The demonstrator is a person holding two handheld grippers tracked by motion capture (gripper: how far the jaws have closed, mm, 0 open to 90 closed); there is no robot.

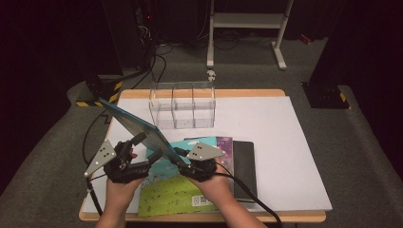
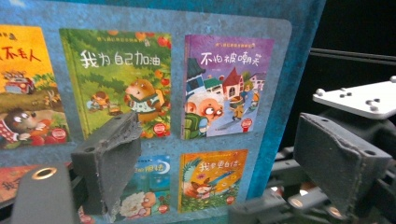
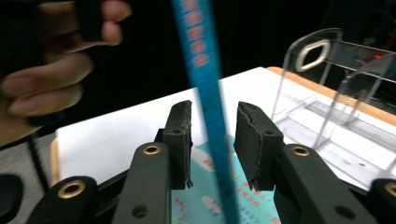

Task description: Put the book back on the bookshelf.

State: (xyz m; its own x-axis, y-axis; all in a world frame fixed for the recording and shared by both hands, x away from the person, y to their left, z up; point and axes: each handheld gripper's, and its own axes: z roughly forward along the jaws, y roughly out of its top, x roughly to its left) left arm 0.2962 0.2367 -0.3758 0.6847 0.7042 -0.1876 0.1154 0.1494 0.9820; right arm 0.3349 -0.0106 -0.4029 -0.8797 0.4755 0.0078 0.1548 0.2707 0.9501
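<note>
**Blue book lifted, not yet filed**

Dark room, grey floor, white-topped table (image 1: 285, 142) with a clear organizer (image 1: 183, 107) at its far middle and more books lying flat near the front edge: a green book (image 1: 171, 192), a purple book (image 1: 223, 145), a black book (image 1: 244, 164).

Progress: blue book (image 1: 135, 126) is off the table, tilted, standing on edge between the two hands, slanting up toward the left rear. Nothing is in the organizer yet; all compartments look bare. Judged: lift done, slotting the book into the organizer is left, then the flat books.

Left tool (image 1: 135, 161): jaws wide apart, nothing between the pads, sitting just beside the book's cover. Right tool (image 1: 183, 159): jaws part-open around the book's lower edge, a gap on each side, so no firm pinch. What exactly carries the book now, cannot tell.

View differences:
- Left gripper view shows the back cover (image 2: 154, 93) close up, a grid of small picture-book covers with titles; high view gives it edge-on.
- Right gripper view shows the book's thin edge (image 3: 210, 116) running between the jaws without pad contact, plus fingers (image 3: 51, 79) of the other hand and the organizer off right.
- High view alone gives the whole layout and the book stack.
</note>
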